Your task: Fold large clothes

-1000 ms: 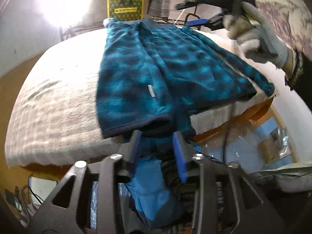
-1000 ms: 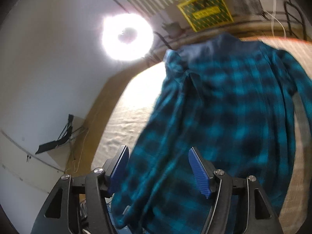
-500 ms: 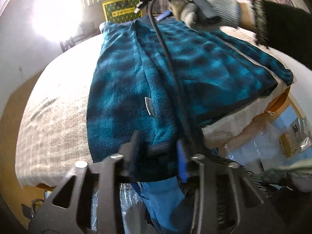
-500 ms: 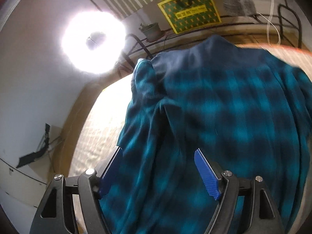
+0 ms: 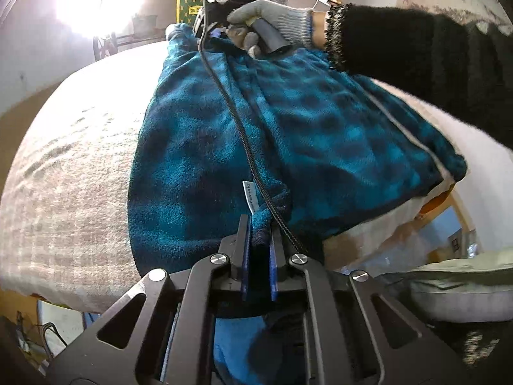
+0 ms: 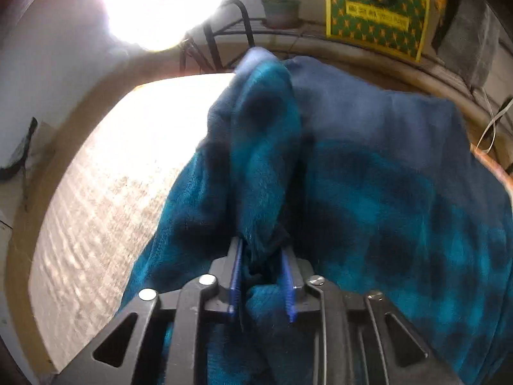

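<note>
A large teal and dark-blue plaid fleece shirt [image 5: 198, 134] lies spread on a pale woven table cover [image 5: 70, 166]. My left gripper [image 5: 259, 224] is shut on the shirt's near hem, beside a small white label [image 5: 248, 195]. My right gripper [image 6: 261, 250] is shut on a bunched fold of the shirt [image 6: 400, 199] near its collar end. In the left wrist view the right gripper [image 5: 213, 30] sits at the shirt's far end, held by a gloved hand [image 5: 272, 22]. Its black cable [image 5: 237, 118] trails across the shirt.
A bright round lamp [image 5: 96, 0] glares at the back left. A yellow-framed green sign [image 6: 375, 22] and a potted plant [image 6: 280, 8] stand behind the table. A pale cushion [image 5: 461, 292] lies low at the right, beyond the table's edge [image 5: 378, 234].
Both grippers were open a second ago. The left has closed on the near hem. The right has moved to the far collar end and closed on a fold there.
</note>
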The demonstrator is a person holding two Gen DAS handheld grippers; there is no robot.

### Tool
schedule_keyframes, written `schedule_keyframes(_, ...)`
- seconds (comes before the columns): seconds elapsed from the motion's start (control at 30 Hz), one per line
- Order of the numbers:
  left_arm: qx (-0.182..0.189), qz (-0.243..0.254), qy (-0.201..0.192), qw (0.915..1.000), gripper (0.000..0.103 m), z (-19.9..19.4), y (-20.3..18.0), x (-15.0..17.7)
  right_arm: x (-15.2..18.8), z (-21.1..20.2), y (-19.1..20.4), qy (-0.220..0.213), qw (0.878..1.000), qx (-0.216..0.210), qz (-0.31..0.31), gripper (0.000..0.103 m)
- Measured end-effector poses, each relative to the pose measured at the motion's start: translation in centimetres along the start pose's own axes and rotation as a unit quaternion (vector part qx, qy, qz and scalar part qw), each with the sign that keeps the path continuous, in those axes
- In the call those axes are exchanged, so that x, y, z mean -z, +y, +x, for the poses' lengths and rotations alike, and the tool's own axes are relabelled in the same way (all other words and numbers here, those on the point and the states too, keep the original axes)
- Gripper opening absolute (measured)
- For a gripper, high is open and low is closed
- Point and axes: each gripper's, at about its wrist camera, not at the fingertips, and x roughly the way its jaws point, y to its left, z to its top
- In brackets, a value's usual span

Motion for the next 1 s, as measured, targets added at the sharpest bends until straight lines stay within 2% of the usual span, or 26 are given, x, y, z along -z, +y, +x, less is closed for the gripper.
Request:
schedule_keyframes(0.1,0.025,-0.010,-0.005,0.9996,0.007,-0.3,-0.2,-0.8,-1.1,-1.1,0.6,-0.011,1.000,0.004,-0.013,0.008)
schedule_keyframes(0.2,0.055,-0.017,-0.005,0.9983,0.007,0.6,-1.1,-1.5,-2.4,-2.4,1.4,-0.040,0.999,0.008,-0.035,0.006)
schedule_keyframes(0.3,0.044,0.010,0.017,0.9988,0.007,3.6,-2.1,-1.7,-2.6,-0.6,2.6,-0.025,0.998,0.031,-0.056,0.006)
schedule_keyframes(0.37,0.045,0.004,0.026,0.9987,0.007,4.5,-2.2,-1.3,-2.3,0.8,3.1,-0.011,0.997,0.047,-0.062,0.011)
schedule_keyframes(0.43,0.050,0.006,0.026,0.9984,0.007,4.1,-2.2,-1.3,-2.0,0.9,2.3,-0.009,0.997,0.060,-0.044,0.040)
schedule_keyframes(0.47,0.051,0.011,0.024,0.9984,0.007,3.6,-2.1,-1.3,-1.9,0.5,1.7,-0.011,0.997,0.063,-0.034,0.044)
schedule_keyframes(0.5,0.050,0.012,0.022,0.9984,0.007,3.0,-2.0,-1.3,-1.8,-0.4,0.9,-0.017,0.998,0.057,-0.020,0.047)
schedule_keyframes(0.57,0.055,0.007,0.018,0.9983,0.012,1.8,-1.6,-1.1,-1.6,-2.4,-0.2,-0.030,0.999,0.037,0.000,0.048)
schedule_keyframes(0.67,0.058,0.004,-0.002,0.9983,0.014,-0.8,-0.8,-0.8,-1.0,-5.9,-1.8,-0.052,0.998,-0.007,0.030,0.049)
schedule_keyframes(0.77,0.058,-0.003,-0.024,0.9980,0.014,-3.3,0.3,-0.5,1.6,-11.0,-3.1,-0.077,0.992,-0.076,0.065,0.050)
schedule_keyframes(0.87,0.057,0.000,-0.043,0.9975,0.014,-5.9,0.9,0.2,4.8,-15.9,-3.1,-0.100,0.984,-0.123,0.077,0.052)
schedule_keyframes(0.93,0.052,0.004,-0.045,0.9976,0.014,-7.2,1.2,1.0,7.2,-19.1,-2.4,-0.113,0.980,-0.144,0.077,0.057)
schedule_keyframes(1.0,0.041,0.003,-0.048,0.9980,0.014,-8.0,1.6,1.6,9.7,-21.8,-1.9,-0.123,0.977,-0.158,0.077,0.057)
